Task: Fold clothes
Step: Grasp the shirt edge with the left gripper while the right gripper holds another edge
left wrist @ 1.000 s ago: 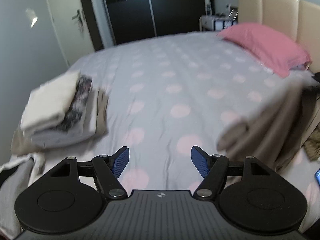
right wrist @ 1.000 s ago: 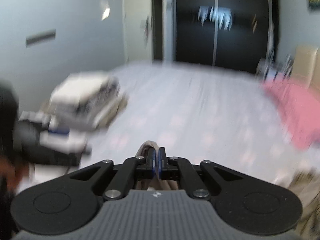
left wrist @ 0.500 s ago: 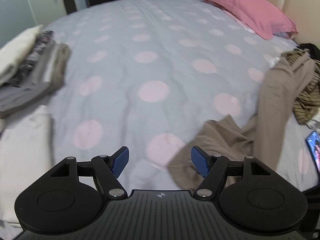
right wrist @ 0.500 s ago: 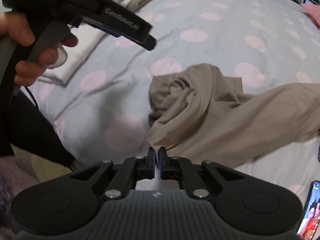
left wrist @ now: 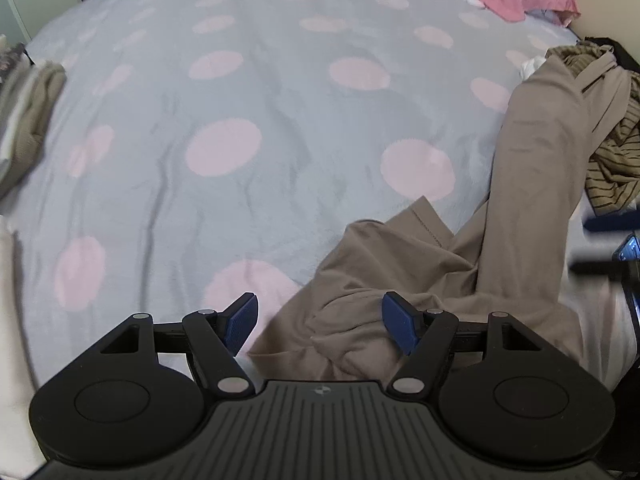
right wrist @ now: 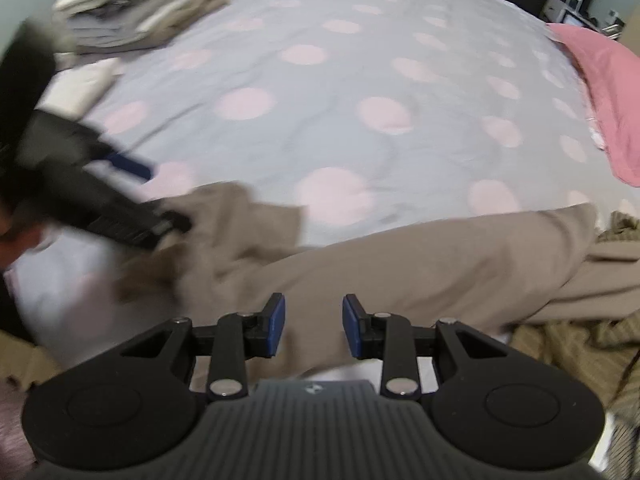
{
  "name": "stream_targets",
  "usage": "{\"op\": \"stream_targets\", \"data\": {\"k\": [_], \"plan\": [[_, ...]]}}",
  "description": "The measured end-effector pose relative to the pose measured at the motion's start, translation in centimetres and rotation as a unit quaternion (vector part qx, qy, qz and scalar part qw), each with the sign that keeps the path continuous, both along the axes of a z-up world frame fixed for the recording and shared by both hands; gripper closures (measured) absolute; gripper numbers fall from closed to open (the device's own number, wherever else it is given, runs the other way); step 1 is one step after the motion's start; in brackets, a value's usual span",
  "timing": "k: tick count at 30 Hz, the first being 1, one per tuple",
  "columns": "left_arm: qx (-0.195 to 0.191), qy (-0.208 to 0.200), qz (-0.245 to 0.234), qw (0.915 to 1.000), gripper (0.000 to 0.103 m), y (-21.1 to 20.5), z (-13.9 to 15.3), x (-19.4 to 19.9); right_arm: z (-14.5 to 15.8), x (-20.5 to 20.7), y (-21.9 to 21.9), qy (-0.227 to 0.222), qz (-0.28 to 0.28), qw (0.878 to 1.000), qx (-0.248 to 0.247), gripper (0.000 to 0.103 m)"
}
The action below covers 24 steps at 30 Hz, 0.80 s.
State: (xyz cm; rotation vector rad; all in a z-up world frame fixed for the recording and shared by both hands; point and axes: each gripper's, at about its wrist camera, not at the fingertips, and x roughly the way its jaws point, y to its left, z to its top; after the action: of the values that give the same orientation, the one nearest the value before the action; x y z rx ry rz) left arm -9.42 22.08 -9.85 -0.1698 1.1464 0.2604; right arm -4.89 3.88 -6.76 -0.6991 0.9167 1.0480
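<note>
A crumpled tan garment (left wrist: pixel 500 224) lies on the near right part of the bed; in the right wrist view (right wrist: pixel 400 264) it stretches across the near edge. My left gripper (left wrist: pixel 319 322) is open, low over the garment's bunched near end, holding nothing. My right gripper (right wrist: pixel 313 330) is open over the garment's middle, holding nothing. The left gripper's body (right wrist: pixel 104 208) shows blurred at the garment's left end in the right wrist view.
The bed has a grey cover with pink dots (left wrist: pixel 256 92). A stack of folded clothes (right wrist: pixel 140 8) sits at its far left corner. A pink pillow (right wrist: pixel 600 80) lies at the head. A striped olive garment (left wrist: pixel 616 152) lies at the right, next to a phone (left wrist: pixel 630 248).
My right gripper has opened and let go of the tan garment, which now lies on the bed. My left gripper has dropped lower and moved over the garment's bunched end.
</note>
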Motion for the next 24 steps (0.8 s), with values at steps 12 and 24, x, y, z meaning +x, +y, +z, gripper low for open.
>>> {"op": "stream_targets", "data": {"k": [12, 24], "plan": [[-0.054, -0.021, 0.011, 0.9983, 0.095, 1.7, -0.4, 0.1, -5.9, 5.0, 3.8, -0.001, -0.029, 0.999, -0.045, 0.057], [0.009, -0.130, 0.051, 0.9902, 0.100, 4.9, 8.7, -2.0, 6.1, 1.9, 2.7, -0.100, -0.031, 0.993, 0.062, 0.099]]}}
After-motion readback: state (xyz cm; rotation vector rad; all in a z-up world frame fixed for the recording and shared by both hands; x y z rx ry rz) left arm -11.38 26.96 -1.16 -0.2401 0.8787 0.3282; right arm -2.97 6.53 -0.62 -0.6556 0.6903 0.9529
